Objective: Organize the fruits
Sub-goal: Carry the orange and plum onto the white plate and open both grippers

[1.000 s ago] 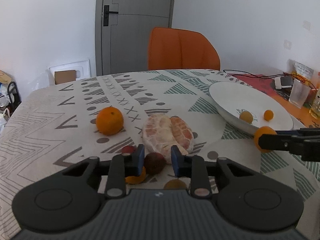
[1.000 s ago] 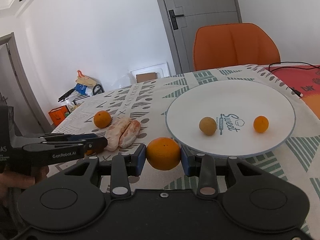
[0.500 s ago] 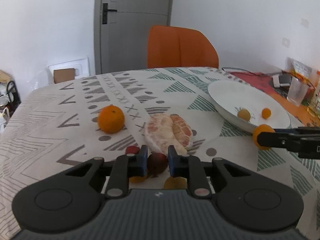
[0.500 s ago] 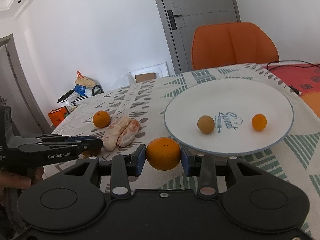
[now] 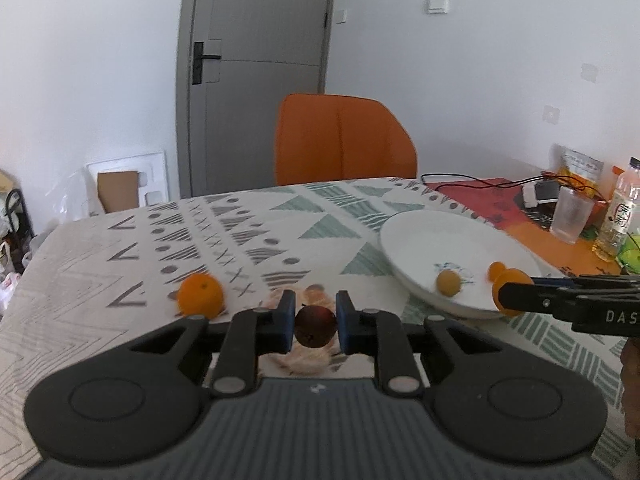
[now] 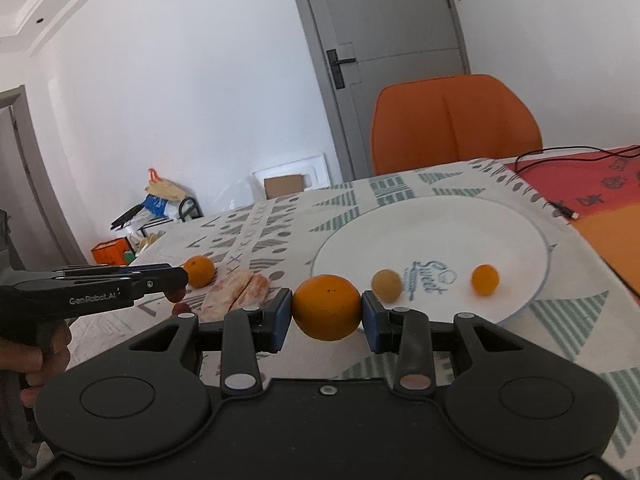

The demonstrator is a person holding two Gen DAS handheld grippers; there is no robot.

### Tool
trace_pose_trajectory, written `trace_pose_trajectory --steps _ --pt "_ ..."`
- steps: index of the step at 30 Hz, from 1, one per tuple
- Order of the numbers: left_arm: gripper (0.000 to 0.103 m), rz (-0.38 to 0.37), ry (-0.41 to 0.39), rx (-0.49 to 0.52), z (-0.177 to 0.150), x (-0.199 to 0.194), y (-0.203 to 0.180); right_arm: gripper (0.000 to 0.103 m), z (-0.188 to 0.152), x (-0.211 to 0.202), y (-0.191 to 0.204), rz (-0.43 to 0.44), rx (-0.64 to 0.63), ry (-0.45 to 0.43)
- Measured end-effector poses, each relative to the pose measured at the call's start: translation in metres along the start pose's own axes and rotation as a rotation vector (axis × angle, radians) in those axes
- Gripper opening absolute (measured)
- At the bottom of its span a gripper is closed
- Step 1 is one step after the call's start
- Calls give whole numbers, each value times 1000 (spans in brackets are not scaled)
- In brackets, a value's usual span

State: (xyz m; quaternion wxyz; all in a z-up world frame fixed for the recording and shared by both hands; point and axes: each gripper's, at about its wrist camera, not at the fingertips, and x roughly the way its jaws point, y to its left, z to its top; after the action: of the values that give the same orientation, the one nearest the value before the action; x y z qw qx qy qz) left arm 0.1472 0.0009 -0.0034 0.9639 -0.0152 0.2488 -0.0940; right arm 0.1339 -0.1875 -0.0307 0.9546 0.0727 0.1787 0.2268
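Bright, even daylight fills both views, with soft shadows under the fruit. Fisheye bending curves the door (image 5: 256,76) and darkens the corners. The plate (image 6: 436,224) and small fruits look slightly motion-blurred.

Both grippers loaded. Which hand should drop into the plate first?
Right, probably. The right gripper is shut on the orange at the near rim of the plate. The left gripper, shut on the dark red fruit, sits further off, above the peeled citrus.

A dark red round fruit (image 5: 315,326) hangs clamped just above the peeled pomelo (image 6: 236,294). An orange (image 6: 327,307) is gripped near the plate (image 6: 520,236), which holds two small fruits.
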Motion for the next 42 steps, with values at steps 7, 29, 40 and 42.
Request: trace_pose_trajectory --steps 7,29,40,42 --pt "19 -42 -8 28 10 10 -23 35 2 -6 -21 -40 30 -25" --pt "19 -149 21 128 28 66 -87 39 -5 -2 -60 -98 74 -56" --pt "24 -138 31 163 31 77 -102 41 -3 -7 -69 -110 100 -66" --pt "25 -119 41 153 32 74 -98 45 -2 -9 -68 -105 102 -69"
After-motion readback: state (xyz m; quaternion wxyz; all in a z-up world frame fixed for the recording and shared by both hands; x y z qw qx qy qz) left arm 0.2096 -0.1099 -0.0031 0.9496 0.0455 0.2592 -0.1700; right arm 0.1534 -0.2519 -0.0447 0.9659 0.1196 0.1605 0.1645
